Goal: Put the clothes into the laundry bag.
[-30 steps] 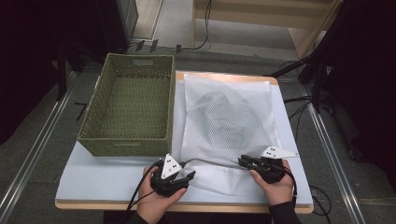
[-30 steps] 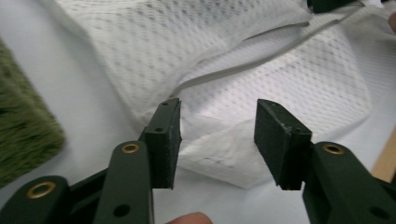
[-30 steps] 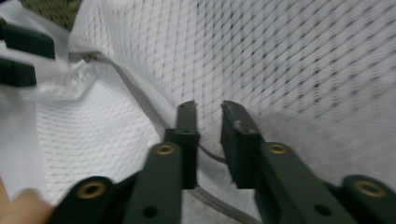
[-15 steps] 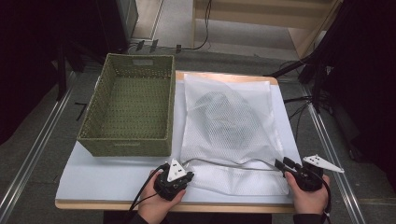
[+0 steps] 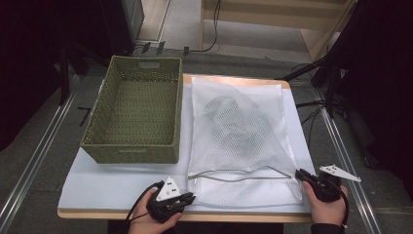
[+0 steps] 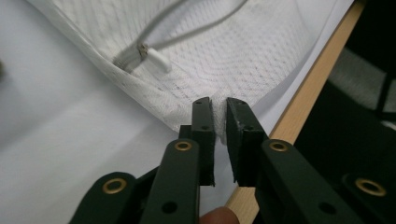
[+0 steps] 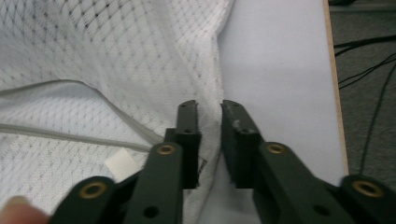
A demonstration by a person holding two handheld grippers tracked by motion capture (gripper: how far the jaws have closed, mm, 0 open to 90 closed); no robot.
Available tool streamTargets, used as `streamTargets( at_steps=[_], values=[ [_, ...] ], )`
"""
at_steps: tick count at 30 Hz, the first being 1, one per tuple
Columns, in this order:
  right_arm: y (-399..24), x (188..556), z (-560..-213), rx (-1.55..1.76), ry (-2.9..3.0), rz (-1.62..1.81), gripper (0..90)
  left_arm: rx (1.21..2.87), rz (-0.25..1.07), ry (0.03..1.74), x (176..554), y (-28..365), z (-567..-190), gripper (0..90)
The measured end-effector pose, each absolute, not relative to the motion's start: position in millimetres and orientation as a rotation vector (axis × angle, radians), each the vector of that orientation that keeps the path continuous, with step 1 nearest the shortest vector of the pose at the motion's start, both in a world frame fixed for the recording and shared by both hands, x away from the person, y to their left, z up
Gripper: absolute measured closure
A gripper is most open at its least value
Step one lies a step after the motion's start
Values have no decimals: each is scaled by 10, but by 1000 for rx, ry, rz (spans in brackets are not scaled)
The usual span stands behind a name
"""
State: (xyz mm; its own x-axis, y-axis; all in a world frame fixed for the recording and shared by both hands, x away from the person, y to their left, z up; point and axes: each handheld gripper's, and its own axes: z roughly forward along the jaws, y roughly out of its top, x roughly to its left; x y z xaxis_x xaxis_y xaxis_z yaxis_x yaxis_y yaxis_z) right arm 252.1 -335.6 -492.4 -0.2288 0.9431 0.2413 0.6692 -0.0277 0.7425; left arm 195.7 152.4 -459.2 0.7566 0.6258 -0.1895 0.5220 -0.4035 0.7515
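Observation:
A white mesh bag (image 5: 238, 126) lies flat on the table with a dark garment (image 5: 225, 127) inside it. My left gripper (image 5: 190, 197) is at the bag's near left corner. In the left gripper view its jaws (image 6: 218, 105) stand a narrow slit apart with the bag's corner (image 6: 233, 56) pinched in it; they have just been opening slightly. My right gripper (image 5: 298, 173) is at the near right edge. Its jaws (image 7: 209, 107) have just been closing, with the bag's side seam (image 7: 116, 56) between them. A grey cord (image 5: 238, 175) runs across the bag near its front edge.
An empty green woven basket (image 5: 131, 151) stands left of the bag. The white table top (image 5: 107, 180) ends in a wooden edge just in front of both hands. Cables and dark stands crowd the floor at the right.
My right hand has gone from the middle of the bag's near edge out to its right corner. The left hand has shifted a little along the near edge at the left corner.

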Motion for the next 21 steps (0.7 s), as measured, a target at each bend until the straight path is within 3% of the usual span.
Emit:
streamTargets(
  at_steps=[5, 7, 9, 11, 17, 21],
  values=[
    [-3353, 2509, -4904, 1680, 1920, 1146, 839, 1883, 187, 1018, 2160, 1758, -4476, 571],
    [-3343, 2505, -4889, 1662, 1895, 1154, 735, 1835, 222, 1063, 2243, 1763, -4476, 535],
    [-3346, 2506, -4876, 1654, 1831, 1159, 557, 1829, 243, 1087, 2313, 1716, -4497, 510],
    [-3359, 2525, -4884, 1680, 1810, 1152, 515, 1858, 260, 1098, 2372, 1628, -4532, 502],
    [-3265, 2561, -4921, 1639, 1957, 1145, 728, 1951, 203, 1110, 2491, 1431, -4678, 508],
    [-3273, 2571, -4918, 1628, 1991, 1185, 894, 1969, 155, 1109, 2513, 1424, -4698, 717]
  ],
)
